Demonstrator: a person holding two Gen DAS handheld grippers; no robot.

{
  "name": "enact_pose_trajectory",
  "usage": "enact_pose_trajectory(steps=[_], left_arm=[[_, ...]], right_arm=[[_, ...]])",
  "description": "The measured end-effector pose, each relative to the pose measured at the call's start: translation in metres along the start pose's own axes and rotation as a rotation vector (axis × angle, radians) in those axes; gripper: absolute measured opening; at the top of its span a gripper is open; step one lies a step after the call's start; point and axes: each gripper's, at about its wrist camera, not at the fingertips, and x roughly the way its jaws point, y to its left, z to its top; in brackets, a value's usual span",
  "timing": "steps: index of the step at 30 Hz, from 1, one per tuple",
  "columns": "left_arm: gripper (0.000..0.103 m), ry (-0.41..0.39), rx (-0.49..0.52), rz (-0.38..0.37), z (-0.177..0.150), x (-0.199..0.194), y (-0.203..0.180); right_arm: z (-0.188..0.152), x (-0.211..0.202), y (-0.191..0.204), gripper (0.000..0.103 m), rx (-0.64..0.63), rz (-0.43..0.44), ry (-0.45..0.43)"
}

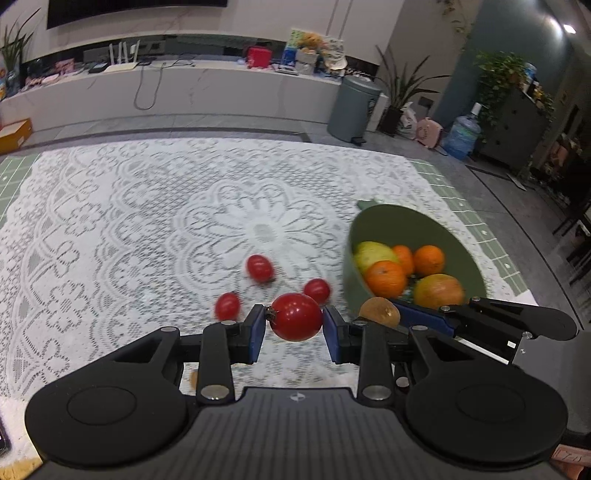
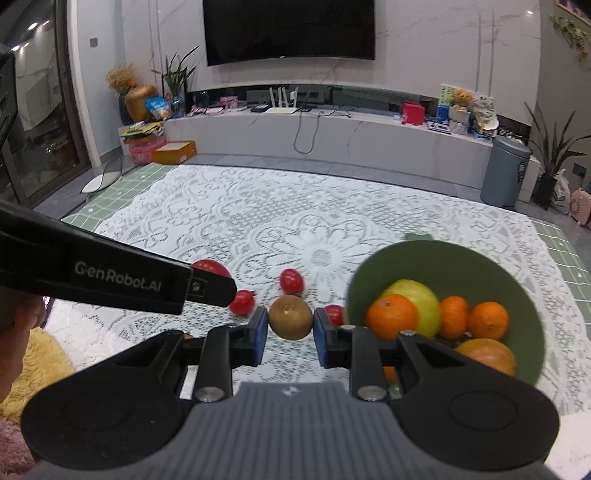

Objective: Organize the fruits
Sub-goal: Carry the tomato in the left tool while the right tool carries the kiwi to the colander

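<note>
Holding item one, the left gripper (image 1: 294,325) was closed on a large red tomato (image 1: 295,316), its blue pads pressed to either side and the fruit clear of the cloth, to the left of the green bowl (image 1: 373,218).

Item two: the right gripper (image 2: 290,328) was clamped on a round brown fruit (image 2: 290,317), likewise raised, just left of the green bowl's rim.

Item three: the green bowl stood on the white lace tablecloth (image 1: 147,206) and contained three oranges (image 2: 391,315), one yellow-green fruit (image 2: 421,299) behind them, and one orange-red fruit (image 2: 487,354) at the near side.

Item four: three small red tomatoes (image 1: 260,268) lay loose on the tablecloth to the left of the bowl, apart from one another, blurred in the left wrist view.

Item five: a green gridded mat (image 2: 122,195) showed under the tablecloth's edges, beyond the bowl on both sides.

Item six: a grey pedal bin (image 2: 504,171) stood on the floor well beyond the bowl, against a long white media shelf (image 2: 332,136) with a wall television (image 2: 290,29) above.
</note>
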Motion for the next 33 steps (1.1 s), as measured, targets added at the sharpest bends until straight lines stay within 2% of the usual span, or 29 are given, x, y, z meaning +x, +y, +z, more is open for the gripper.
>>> enact_pose_trajectory(steps=[9,18,25,33], left_arm=[[0.037,-0.001,0.06,-0.037,0.005,0.003,-0.037],[0.037,0.013,0.114,-0.078,0.011,0.019,-0.071],[0.037,0.031,0.137,-0.085,0.017,0.035,-0.085],[0.037,0.064,0.177,-0.078,0.02,0.056,-0.097]], right_arm=[[-0.007,-0.024,-0.035,0.023,0.068,-0.066,-0.022],[-0.006,-0.03,-0.066,0.023,0.106,-0.159,-0.025],[-0.005,-0.026,-0.085,0.023,0.099,-0.245,-0.024],[-0.009,-0.007,-0.097,0.023,0.115,-0.273,0.024]])
